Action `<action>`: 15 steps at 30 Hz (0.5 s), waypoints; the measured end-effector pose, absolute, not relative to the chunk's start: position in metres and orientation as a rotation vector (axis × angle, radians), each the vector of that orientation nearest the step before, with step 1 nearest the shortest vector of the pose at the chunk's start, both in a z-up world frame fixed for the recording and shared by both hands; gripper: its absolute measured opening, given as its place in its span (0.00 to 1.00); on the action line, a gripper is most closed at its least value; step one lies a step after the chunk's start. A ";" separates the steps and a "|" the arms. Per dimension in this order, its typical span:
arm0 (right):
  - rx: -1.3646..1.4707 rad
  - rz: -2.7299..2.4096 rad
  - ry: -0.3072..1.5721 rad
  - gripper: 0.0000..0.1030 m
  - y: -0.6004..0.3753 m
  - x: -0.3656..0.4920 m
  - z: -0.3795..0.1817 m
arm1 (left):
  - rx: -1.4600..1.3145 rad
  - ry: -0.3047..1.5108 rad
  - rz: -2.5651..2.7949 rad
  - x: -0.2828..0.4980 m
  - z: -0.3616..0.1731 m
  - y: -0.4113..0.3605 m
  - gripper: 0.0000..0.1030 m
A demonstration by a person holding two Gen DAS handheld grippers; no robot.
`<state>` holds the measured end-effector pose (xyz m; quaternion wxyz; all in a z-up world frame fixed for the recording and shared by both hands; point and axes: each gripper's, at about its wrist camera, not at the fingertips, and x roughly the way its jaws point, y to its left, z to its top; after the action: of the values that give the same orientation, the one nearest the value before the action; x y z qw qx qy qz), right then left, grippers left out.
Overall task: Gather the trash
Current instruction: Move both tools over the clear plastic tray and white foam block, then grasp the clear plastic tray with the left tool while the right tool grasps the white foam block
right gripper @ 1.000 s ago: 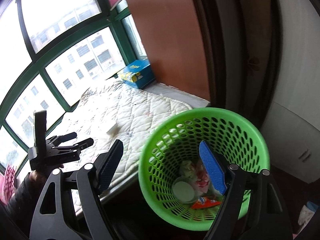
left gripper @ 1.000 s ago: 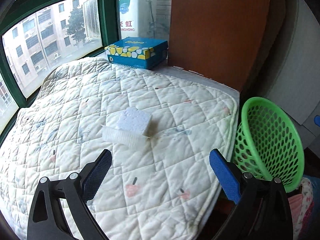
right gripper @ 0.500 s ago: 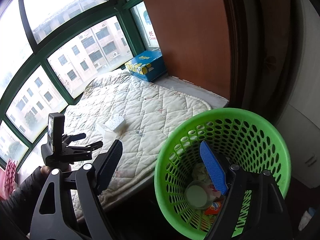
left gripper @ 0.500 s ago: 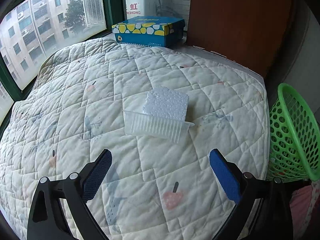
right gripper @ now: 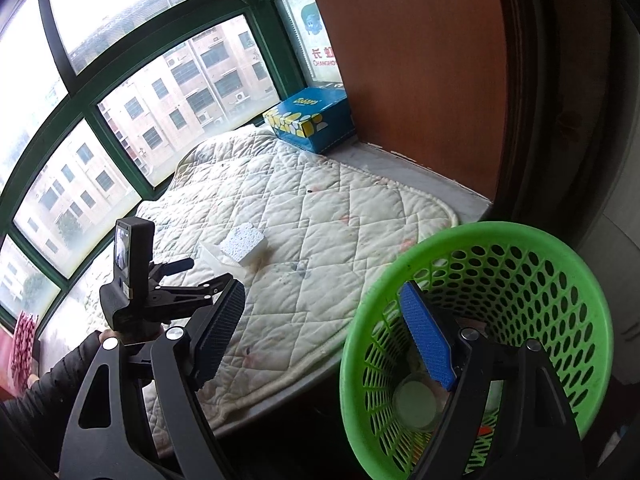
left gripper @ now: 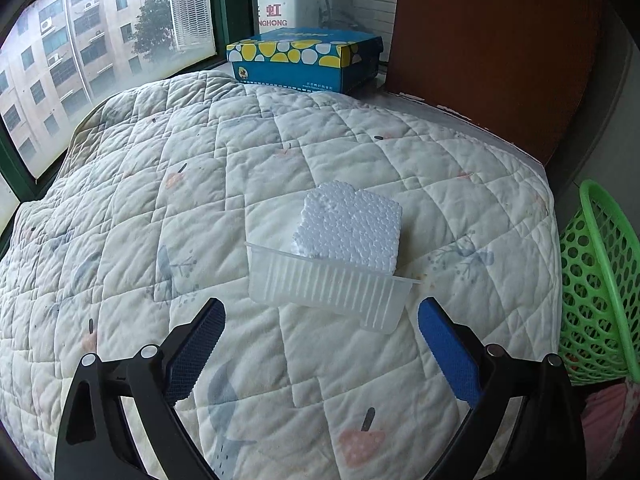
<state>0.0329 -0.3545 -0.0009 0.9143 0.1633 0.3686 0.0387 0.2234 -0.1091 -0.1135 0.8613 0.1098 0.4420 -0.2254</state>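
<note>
Trash tray (left gripper: 326, 290) with foam block (left gripper: 352, 228) on quilt (left gripper: 120, 208) | left gripper (left gripper: 320, 344) near, jaws wide, empty, lined up | right gripper (right gripper: 328, 344) wide, empty, over green basket (right gripper: 560, 280) at right.

One clear ribbed plastic tray (left gripper: 328, 292), one white styrofoam block (left gripper: 352, 228) and one blue spotted cardboard box (left gripper: 304, 60) sit on one white quilted mat (left gripper: 160, 200). One green perforated plastic basket (right gripper: 560, 280) stands beside it.
</note>
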 end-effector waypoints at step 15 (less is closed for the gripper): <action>0.321 0.133 0.786 0.77 -0.333 0.055 -0.012 | 0.200 0.900 -0.461 0.212 -0.096 -0.085 0.71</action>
<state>0.0553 -0.3330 -0.0123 0.9091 0.1558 0.3810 0.0645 0.2121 -0.0855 -0.0959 0.8702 0.0954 0.4303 -0.2204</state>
